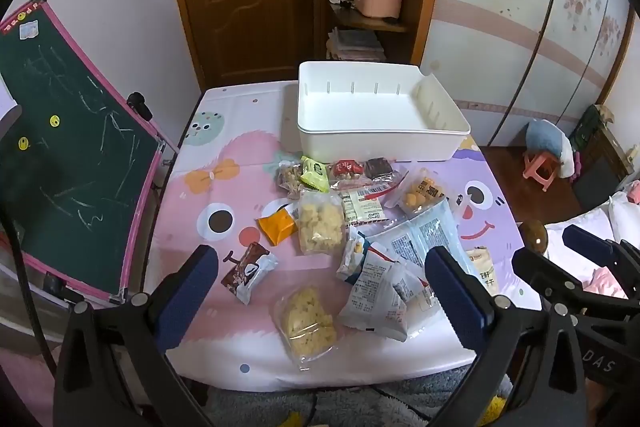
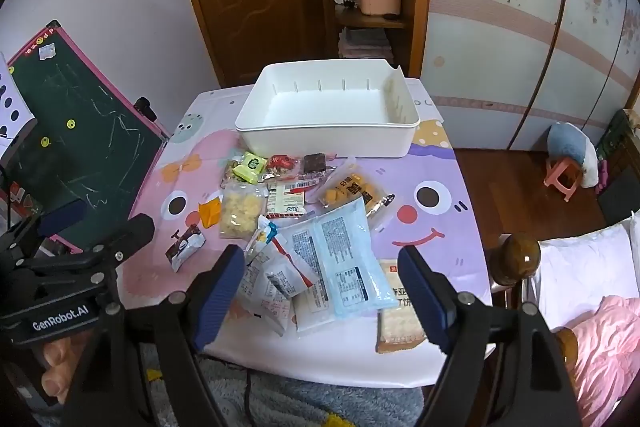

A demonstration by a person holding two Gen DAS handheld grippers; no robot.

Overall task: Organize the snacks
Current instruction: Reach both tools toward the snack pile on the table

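Hovering over the worktop (image 1: 208,359), left claw (image 1: 320,279) spread wide, empty; brown wrapper (image 1: 248,273) just inside its left finger, yellow puff bag (image 1: 306,323) between fingers. White bin (image 1: 376,143) beyond, past the snack pile (image 1: 352,199). Right claw (image 2: 322,267) also apart, nothing gripped; blue packet (image 2: 344,259) between its fingers, cracker pack (image 2: 396,323) by right finger.
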